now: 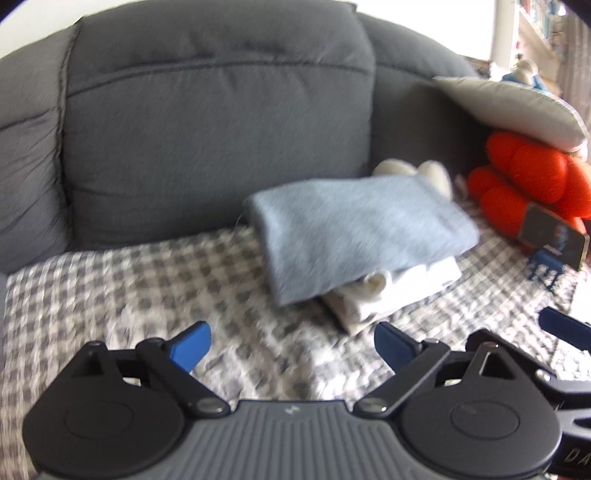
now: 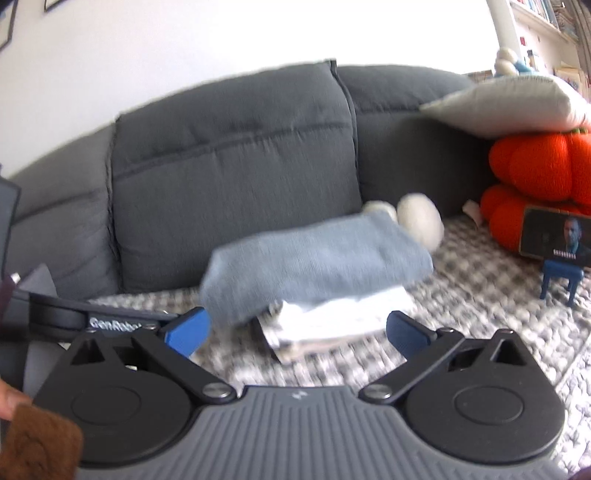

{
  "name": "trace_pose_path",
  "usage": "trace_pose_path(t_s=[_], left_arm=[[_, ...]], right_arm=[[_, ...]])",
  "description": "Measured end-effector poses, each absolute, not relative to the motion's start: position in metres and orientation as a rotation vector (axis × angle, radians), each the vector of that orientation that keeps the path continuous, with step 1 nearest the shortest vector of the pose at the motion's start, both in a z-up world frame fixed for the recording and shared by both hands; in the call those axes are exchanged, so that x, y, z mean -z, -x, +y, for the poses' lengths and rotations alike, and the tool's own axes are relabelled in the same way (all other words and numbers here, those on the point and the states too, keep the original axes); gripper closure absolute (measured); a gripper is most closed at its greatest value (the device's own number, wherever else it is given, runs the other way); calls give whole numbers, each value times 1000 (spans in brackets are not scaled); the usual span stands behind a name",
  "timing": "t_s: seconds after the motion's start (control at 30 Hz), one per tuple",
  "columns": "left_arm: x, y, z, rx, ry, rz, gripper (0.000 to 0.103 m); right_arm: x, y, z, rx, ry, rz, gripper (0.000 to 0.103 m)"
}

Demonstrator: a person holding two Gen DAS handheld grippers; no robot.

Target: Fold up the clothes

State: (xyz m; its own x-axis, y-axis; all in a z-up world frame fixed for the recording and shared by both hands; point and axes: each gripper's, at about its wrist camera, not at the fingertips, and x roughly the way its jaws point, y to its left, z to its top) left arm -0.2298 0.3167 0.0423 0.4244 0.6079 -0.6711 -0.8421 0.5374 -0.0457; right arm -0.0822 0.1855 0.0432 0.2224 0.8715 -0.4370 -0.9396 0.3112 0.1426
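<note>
Both views are lit by strong daylight from the upper right, where the wall and window area are blown out to white. Motion blur is seen across the folded blue cloth and the checked blanket. Straight lines are bent by fisheye distortion towards the edges, and the corners are darkened.

A dark grey sofa fills the middle, its padded back cushions rising toward twelve o'clock. A grey-and-white checked throw covers the seat. Behind it stands a plain white wall, with dark picture frames at ten o'clock. Bright daylight washes in at one o'clock, where bookshelves stand.
</note>
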Motion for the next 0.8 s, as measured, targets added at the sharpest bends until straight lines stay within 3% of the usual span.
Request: trace_pose_path(t_s=[0.17, 0.8], left_arm=[[-30, 226, 316, -995, 400, 699, 4], [-38, 215, 301, -1051, 328, 705, 1]], right_arm=[[-43, 86, 187, -1279, 236, 437, 0], [-32, 64, 187, -1195, 135, 549, 0]])
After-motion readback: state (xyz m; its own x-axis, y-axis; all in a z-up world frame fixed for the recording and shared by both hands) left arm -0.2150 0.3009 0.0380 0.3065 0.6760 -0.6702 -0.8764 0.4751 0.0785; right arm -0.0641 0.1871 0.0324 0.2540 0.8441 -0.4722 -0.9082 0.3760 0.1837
